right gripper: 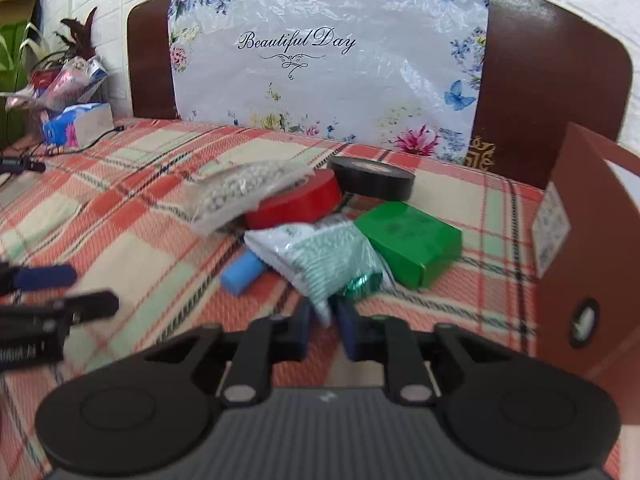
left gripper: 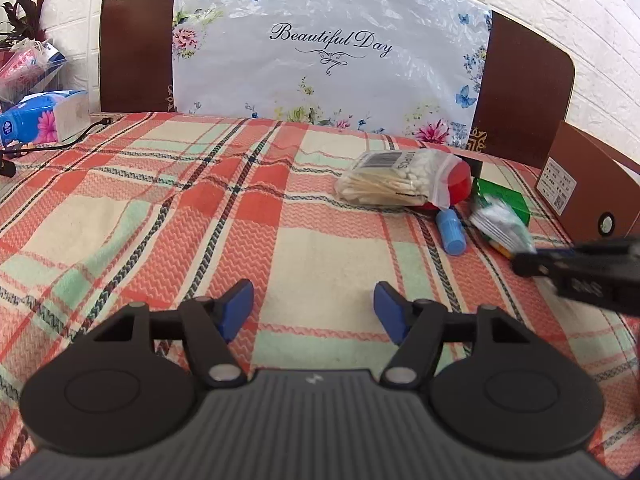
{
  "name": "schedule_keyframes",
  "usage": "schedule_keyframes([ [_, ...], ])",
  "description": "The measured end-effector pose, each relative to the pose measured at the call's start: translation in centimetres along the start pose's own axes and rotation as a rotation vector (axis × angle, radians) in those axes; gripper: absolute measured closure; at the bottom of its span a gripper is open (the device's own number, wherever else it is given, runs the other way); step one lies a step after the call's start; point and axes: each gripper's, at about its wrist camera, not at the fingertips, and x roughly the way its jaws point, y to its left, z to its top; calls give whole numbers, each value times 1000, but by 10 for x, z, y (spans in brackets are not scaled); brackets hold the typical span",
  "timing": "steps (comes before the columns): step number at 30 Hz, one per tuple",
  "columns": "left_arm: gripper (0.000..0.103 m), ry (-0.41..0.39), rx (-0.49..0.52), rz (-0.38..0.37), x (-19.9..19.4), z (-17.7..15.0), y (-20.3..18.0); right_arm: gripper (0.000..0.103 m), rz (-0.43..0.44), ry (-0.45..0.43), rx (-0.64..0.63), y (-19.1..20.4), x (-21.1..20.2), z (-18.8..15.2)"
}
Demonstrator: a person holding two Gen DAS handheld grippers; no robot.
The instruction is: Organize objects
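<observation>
Right gripper (right gripper: 324, 322) nearest us, jaws closed on the corner of a green-and-white packet (right gripper: 320, 258), which we see beside the blue tube (right gripper: 242, 274), green box (right gripper: 408, 242), red tape roll (right gripper: 296, 202) and swab bag (right gripper: 236, 196), left gripper (left gripper: 314, 310) open and empty over the plaid cloth (left gripper: 160, 200)

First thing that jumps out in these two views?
The floral "Beautiful Day" sheet covering the headboard. Then the clutter on the plaid cloth: red tape roll, green box. The right gripper is shut on a green-and-white packet.
</observation>
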Motion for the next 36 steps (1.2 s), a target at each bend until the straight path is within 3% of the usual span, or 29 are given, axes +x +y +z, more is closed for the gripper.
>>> schedule_keyframes([
  [3, 34, 2, 6, 3, -1, 0, -2, 97, 13, -15, -6, -8, -42, -28],
  [7, 35, 50, 6, 18, -7, 6, -11, 96, -39, -16, -59, -14, -99, -76],
  [10, 34, 113, -133, -202, -22, 15, -30, 80, -77, -13, -35, -20, -128, -109],
  [11, 34, 126, -105, -255, -26, 19, -48, 71, -67, -18, -10, -24, -136, -115],
  [15, 34, 176, 99, -418, -32, 20, -122, 66, -11, -15, 80, -37, -142, -118],
  [19, 34, 279, 149, -491, -23, 6, -153, 59, 36, -7, 129, -43, -133, -111],
  [22, 38, 347, 152, -490, -10, -11, -159, 58, 51, -8, 148, -47, -121, -104],
  [23, 47, 337, 138, -499, -10, -11, -159, 59, 61, -2, 155, -49, -116, -101],
  [24, 62, 350, 140, -526, -10, -9, -161, 67, 72, -8, 159, -50, -112, -99],
  [25, 63, 356, 136, -515, -12, -5, -164, 75, 77, -17, 154, -50, -111, -98],
  [26, 65, 360, 133, -503, -14, 3, -168, 76, 70, -32, 147, -49, -111, -97],
  [28, 65, 333, 129, -512, -24, 20, -174, 79, 47, -89, 137, -45, -121, -95],
  [33, 65, 137, 206, -604, -54, 83, -213, 80, -98, -348, 84, -61, -161, -67],
  [36, 65, 67, 264, -636, -44, 112, -253, 80, -202, -410, 76, -87, -161, -44],
])
